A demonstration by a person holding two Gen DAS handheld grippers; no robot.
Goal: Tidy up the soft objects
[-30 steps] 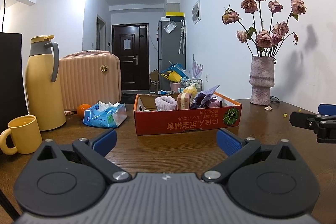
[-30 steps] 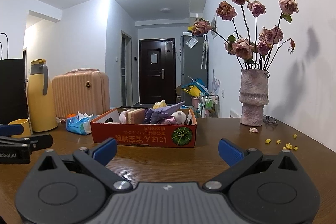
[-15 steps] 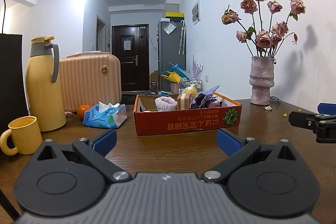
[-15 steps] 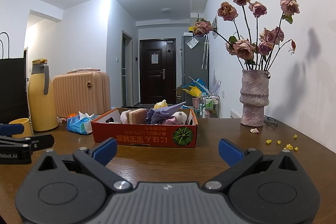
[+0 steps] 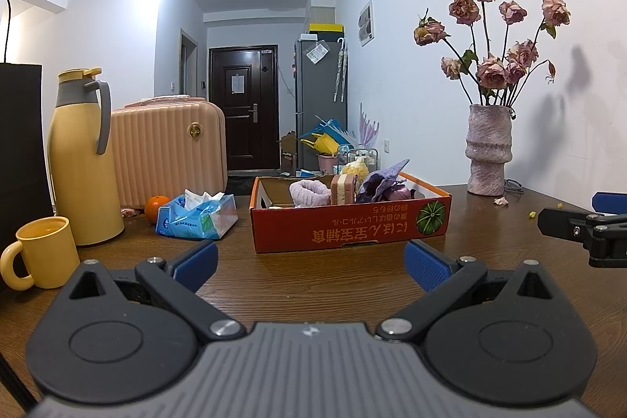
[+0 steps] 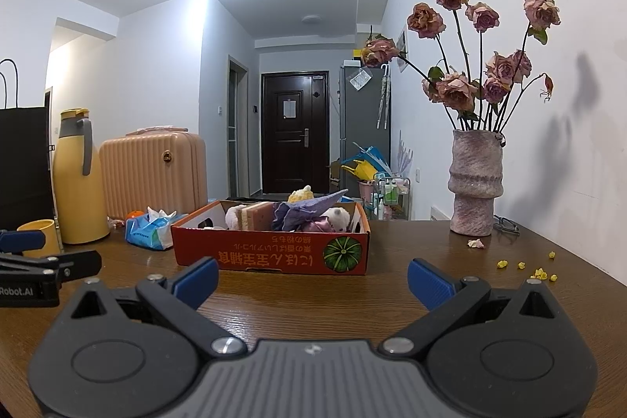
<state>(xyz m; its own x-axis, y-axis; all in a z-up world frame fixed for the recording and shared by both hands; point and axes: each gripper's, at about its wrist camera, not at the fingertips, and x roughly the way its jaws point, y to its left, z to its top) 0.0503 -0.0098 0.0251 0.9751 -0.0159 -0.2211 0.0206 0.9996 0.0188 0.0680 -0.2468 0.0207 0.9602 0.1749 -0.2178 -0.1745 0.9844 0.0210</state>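
A red cardboard box (image 5: 348, 224) (image 6: 270, 253) stands on the wooden table (image 5: 313, 281) ahead of both grippers. Inside it lie several soft things: a pink fuzzy roll (image 5: 309, 191), a pink and cream sponge (image 5: 344, 189) (image 6: 256, 216), a purple cloth (image 5: 382, 179) (image 6: 303, 212), a yellow plush (image 5: 354, 167) and a white plush (image 6: 337, 218). My left gripper (image 5: 311, 263) is open and holds nothing, a short way before the box. My right gripper (image 6: 311, 279) is open too, also short of the box. Each gripper's tip shows at the edge of the other's view.
A yellow thermos (image 5: 84, 159), a yellow mug (image 5: 45, 251), a blue tissue pack (image 5: 196, 216), an orange (image 5: 156, 208) and a pink suitcase (image 5: 168, 147) stand at the left. A vase of dried roses (image 5: 489, 151) is at the right, with yellow crumbs (image 6: 525, 267) nearby.
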